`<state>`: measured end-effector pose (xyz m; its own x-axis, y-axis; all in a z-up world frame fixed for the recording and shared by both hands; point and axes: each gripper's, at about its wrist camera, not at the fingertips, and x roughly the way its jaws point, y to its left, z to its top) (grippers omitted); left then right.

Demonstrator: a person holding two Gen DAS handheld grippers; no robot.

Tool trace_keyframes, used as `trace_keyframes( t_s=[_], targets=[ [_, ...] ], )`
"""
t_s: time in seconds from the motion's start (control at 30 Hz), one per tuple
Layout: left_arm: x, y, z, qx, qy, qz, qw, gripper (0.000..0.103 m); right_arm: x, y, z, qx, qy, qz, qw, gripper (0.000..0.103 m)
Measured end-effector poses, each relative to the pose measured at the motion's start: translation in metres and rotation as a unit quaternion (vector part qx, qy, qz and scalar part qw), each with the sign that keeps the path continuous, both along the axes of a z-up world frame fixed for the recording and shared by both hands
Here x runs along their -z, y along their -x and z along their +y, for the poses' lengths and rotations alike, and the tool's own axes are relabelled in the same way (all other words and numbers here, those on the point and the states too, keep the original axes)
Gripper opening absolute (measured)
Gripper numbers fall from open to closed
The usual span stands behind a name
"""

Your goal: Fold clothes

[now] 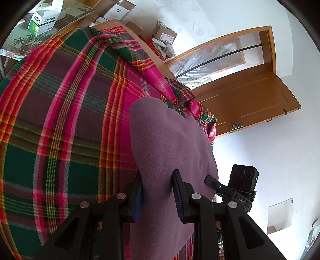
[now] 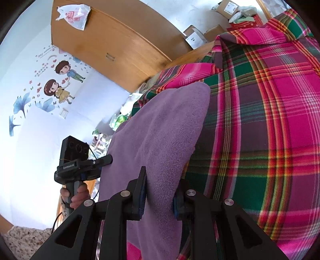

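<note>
A plaid sheet (image 1: 66, 124) in red, green, pink and maroon is spread over a bed, and most of the space beyond both pairs of jaws is filled by it. Over this sheet a purple fleece garment (image 1: 170, 144) is held up, its cloth running forward from between each pair of jaws.

The left gripper (image 1: 158, 192) is seen closed down on a thick bunch of the purple fleece garment, which fills the gap between the two fingers; the fingers are kept somewhat apart by the cloth. The right gripper (image 2: 160, 192) is likewise clamped on the garment, with fleece packed between its fingers and draped over the right one. In each wrist view the other gripper is seen beside the cloth, at its outer edge, and a hand (image 2: 75, 197) is wrapped around the left gripper's handle.

Past the left jaws and to their right, a wooden door (image 1: 246, 98) is seen standing open against a white wall. Past the right jaws and to their left, a wooden wardrobe (image 2: 112, 42) is seen, with a white plastic bag (image 2: 74, 17) lying on its top.

Far ahead of the left jaws, cardboard boxes (image 1: 165, 36) are stacked beyond the bed; their contents cannot be made out. To the far left, an opened green-and-white carton (image 1: 45, 18) is seen; what it holds cannot be told.
</note>
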<state>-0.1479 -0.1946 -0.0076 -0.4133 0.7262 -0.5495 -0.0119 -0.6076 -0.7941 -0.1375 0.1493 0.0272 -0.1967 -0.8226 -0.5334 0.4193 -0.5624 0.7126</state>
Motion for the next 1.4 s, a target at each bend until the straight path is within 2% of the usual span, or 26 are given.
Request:
trace_keyframes(
  t_s=[0.8,1.4],
  targets=[
    [0.009,0.001,-0.058,-0.033,0.006,-0.008,0.9994,0.028,0.004,0.033,-0.053,-0.001,-0.007,0.0,1.0,0.021],
    [0.003,0.001,-0.081,-0.052,0.021,-0.008,0.9984,0.028,0.014,0.061,-0.069,0.015,0.007,-0.007,1.0,0.021]
  ],
)
